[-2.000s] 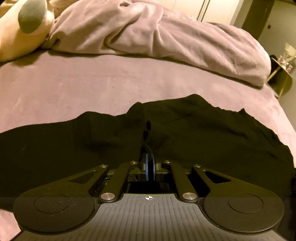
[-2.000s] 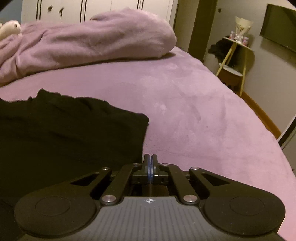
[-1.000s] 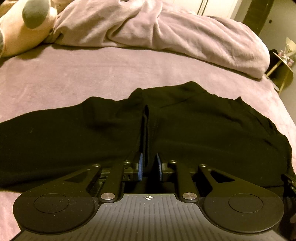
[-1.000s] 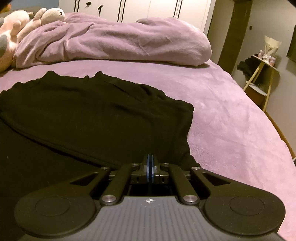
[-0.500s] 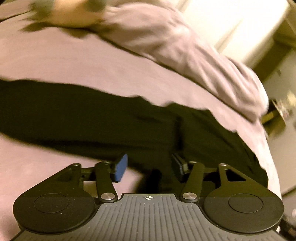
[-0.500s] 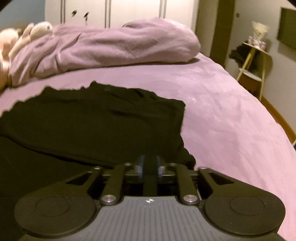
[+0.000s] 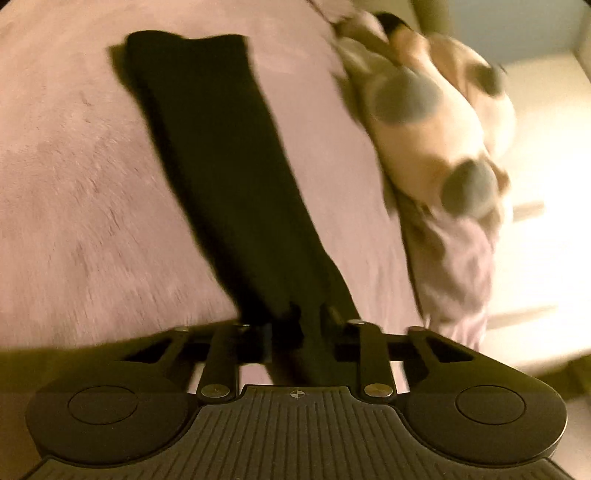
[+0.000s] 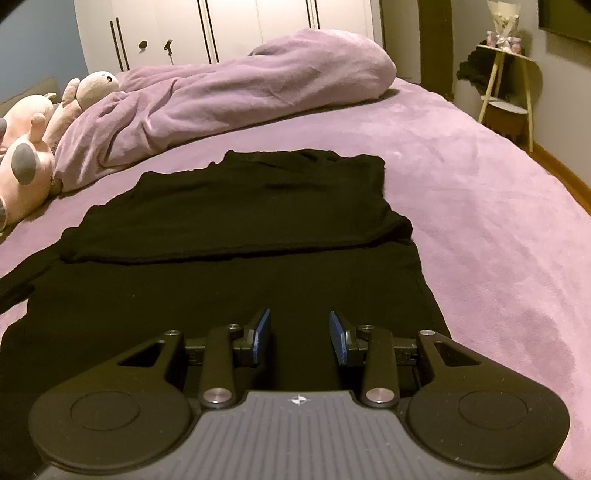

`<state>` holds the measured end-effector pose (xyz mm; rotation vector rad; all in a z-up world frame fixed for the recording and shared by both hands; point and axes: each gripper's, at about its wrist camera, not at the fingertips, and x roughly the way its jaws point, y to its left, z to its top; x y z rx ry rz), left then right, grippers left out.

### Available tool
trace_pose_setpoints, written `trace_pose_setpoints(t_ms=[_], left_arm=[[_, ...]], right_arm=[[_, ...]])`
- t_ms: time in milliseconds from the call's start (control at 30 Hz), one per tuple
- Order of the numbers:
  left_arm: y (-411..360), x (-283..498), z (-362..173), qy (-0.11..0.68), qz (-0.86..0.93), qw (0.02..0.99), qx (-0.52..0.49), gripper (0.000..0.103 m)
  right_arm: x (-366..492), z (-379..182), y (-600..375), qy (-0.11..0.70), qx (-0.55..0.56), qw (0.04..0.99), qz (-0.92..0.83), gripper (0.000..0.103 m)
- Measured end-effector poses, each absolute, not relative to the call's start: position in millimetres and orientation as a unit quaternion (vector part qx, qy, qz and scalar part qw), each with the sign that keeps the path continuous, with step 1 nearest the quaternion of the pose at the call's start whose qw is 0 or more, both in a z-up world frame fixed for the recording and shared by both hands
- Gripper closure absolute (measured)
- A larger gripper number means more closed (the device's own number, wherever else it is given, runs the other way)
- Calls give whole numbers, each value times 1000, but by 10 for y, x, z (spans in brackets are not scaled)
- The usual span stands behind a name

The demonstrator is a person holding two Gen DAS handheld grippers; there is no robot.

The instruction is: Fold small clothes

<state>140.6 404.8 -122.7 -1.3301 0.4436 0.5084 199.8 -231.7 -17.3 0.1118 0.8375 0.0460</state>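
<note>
Right tongs [image 8: 300,338] wide above black garment [image 8: 236,258], left tongs [image 7: 301,325] parted astride its sleeve [image 7: 221,162], plush toy [image 7: 432,122] beside.

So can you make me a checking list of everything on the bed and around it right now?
Surface: purple bed cover, soft, a few creases.
Job's things: black garment spread flat, its far part folded over toward the near part; a long black part runs away from the left gripper.
Clutter: rumpled purple blanket at the far side; plush toys beside it.
Grippers: right gripper open, over the garment's near edge; left gripper open, black cloth between its jaws, picture blurred.
Cables: nothing seen.
Surroundings: white wardrobe, small side table, wooden floor.
</note>
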Motion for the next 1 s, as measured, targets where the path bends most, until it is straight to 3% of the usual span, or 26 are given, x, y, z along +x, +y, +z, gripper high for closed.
trace_pose_setpoints(t_ms=[100,267,467,633,667,700,767,867,1000], left_arm=[[4203,1413,-1278,191,243,717,-625,92],[4295,1466,-1219,199,258,720,-613,95],[3553,2017,-402,255,190,865,-389,98],[2069,2587,218,264,-16,933,-242,96],[1728,2647,259,271,-57,937,-215,84],[1416,2690,259,282,-88,935,-194,60],[866,2700,138,318,-118,927,-161,35],[451,2604,-181,363,-97,918,-127,37],[590,2260,-481,397,-48,900,-173,36]], right_arm=[[2004,-148,-2305,404,49,913,23,69],[1963,-135,-2320,405,53,913,18,69],[1904,-96,-2398,389,66,919,19,69],[1862,-26,-2448,372,82,924,20,69],[1853,-10,-2460,369,85,925,20,69],[1838,8,-2472,366,88,926,22,69],[1813,38,-2506,362,90,928,22,69],[1800,58,-2577,364,94,927,19,69],[1806,54,-2641,367,96,925,23,69]])
